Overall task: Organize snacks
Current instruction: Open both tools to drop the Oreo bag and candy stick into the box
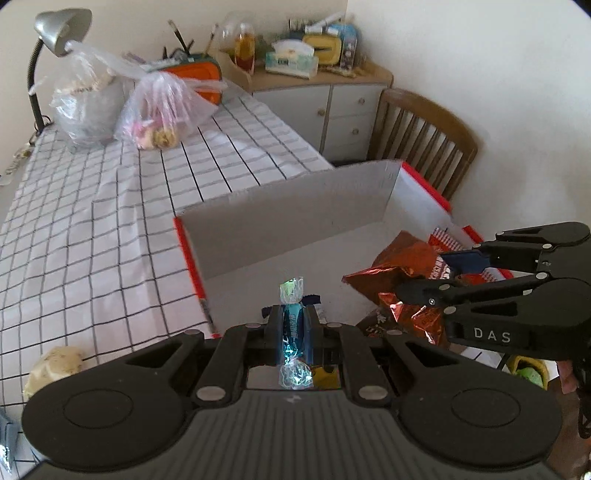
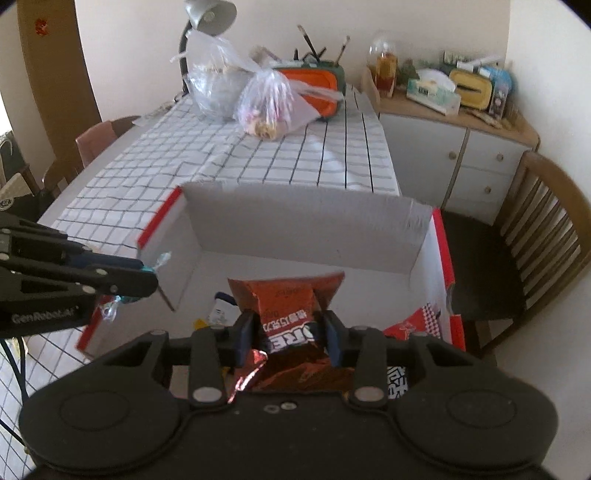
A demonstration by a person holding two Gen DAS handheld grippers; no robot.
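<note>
My left gripper (image 1: 293, 314) is shut on a blue wrapped candy (image 1: 293, 325) with clear twisted ends, held over the near left part of the open red-and-white cardboard box (image 1: 295, 218). My right gripper (image 2: 289, 323) is shut on a crinkled red-brown foil snack bag (image 2: 291, 302), held above the box's inside (image 2: 306, 225). In the left wrist view the right gripper (image 1: 417, 288) and the bag (image 1: 399, 269) show at the right. In the right wrist view the left gripper (image 2: 147, 275) with the candy (image 2: 159, 262) shows at the left. Small snacks (image 2: 221, 312) lie on the box floor.
The box sits on a table with a checked cloth (image 1: 92, 206). Two tied plastic bags (image 1: 162, 110) and a desk lamp (image 1: 55, 33) stand at the far end. A wooden chair (image 2: 535, 240) and a cabinet (image 2: 443, 147) are at the right. A pale lump (image 1: 55, 365) lies near left.
</note>
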